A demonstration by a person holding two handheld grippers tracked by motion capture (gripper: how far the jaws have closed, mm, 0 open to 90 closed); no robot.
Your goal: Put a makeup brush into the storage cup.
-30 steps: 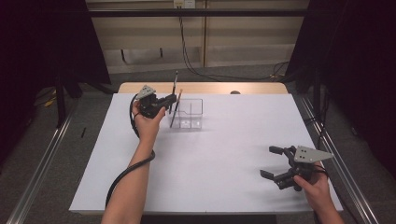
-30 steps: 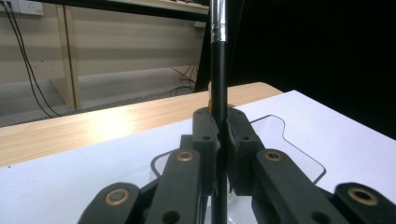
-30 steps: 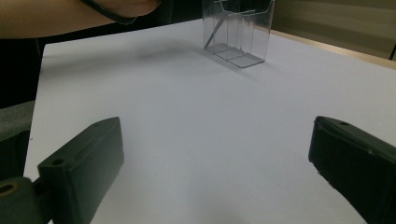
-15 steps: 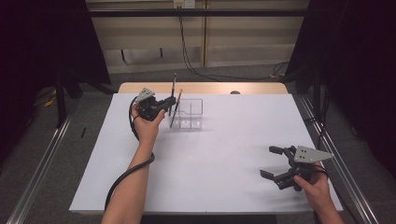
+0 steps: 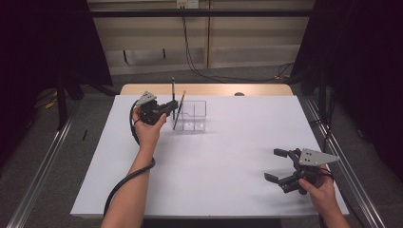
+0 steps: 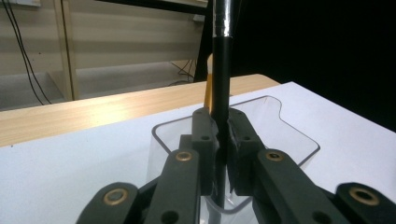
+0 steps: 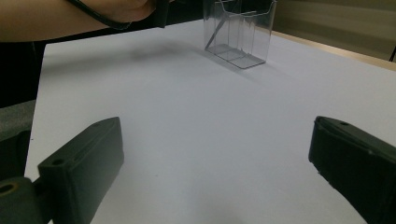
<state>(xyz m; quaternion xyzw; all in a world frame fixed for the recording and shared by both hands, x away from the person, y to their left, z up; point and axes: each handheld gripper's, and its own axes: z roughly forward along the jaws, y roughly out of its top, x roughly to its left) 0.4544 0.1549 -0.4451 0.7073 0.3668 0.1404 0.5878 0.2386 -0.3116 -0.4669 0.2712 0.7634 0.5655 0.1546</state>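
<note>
Left gripper (image 6: 223, 140) clenched on a thin black pen (image 6: 221, 88), over a clear plastic box (image 5: 192, 115) near the table's (image 5: 214, 190) far edge, right gripper (image 5: 279, 165) wide apart, holding nothing.

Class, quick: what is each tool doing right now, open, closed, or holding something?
Left tool: closed on the upright black pen, over the clear holder.
Right tool: open, holding nothing.
</note>
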